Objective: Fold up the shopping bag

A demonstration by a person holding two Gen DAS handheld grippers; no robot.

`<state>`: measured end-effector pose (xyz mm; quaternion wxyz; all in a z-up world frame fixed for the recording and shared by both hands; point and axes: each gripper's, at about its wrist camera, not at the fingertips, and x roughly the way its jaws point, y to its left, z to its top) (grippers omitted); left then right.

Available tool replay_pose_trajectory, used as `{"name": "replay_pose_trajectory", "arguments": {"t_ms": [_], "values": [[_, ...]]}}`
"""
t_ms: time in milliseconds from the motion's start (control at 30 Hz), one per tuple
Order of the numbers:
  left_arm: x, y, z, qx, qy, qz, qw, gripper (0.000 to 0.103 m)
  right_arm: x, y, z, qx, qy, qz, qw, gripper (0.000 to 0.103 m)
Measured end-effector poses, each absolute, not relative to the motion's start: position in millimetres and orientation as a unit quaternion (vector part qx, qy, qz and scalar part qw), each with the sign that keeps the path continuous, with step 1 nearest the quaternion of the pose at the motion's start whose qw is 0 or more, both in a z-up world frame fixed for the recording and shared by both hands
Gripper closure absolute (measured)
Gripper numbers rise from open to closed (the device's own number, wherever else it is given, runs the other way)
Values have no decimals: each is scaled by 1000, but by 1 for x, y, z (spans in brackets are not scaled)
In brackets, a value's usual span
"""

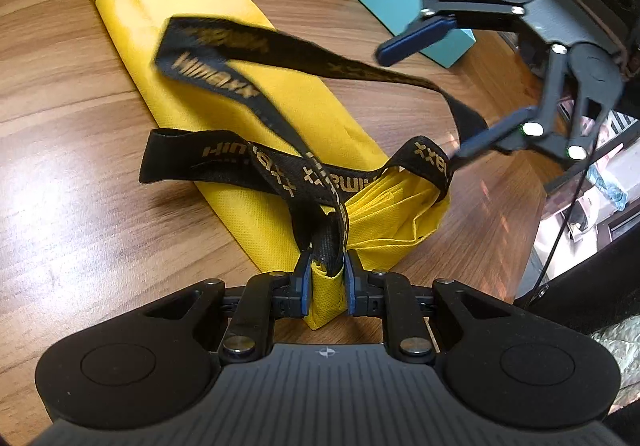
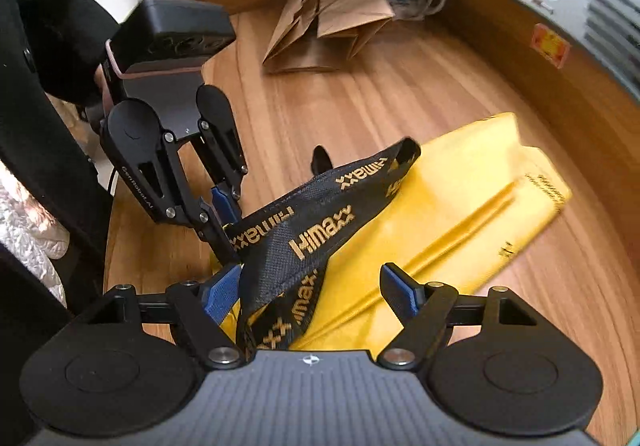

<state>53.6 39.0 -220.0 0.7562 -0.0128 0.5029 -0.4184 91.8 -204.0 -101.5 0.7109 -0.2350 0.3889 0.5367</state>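
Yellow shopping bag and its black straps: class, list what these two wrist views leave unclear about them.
- Yellow shopping bag: small print at its far edge is too small in the left wrist view, blurred in the right.
- Black straps: their lower run goes behind the right hand-held gripper body.
- Bag corner inside the left hand-held gripper: fold count hidden by the pads.

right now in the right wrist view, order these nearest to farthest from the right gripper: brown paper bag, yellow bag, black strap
1. black strap, draped between the open jaws
2. yellow bag, just ahead, to the right
3. brown paper bag, far back on the table
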Motion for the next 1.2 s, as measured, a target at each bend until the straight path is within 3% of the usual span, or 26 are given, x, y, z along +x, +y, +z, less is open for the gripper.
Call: {"name": "replay_pose_trajectory", "arguments": {"t_ms": [367,533,933,1200], "values": [[47,31,-222,-11,505,-416,756,83,72,-169,-86,-218,357,626,658,19],[45,29,-221,-9,505,-412,758,83,76,-150,-101,-249,377,651,610,16],[41,21,-226,-25,510,-400,761,83,114,-181,-134,-214,440,618,615,15],[40,14,-227,-26,515,-396,760,83,93,-200,-110,-194,361,633,657,15]]}}
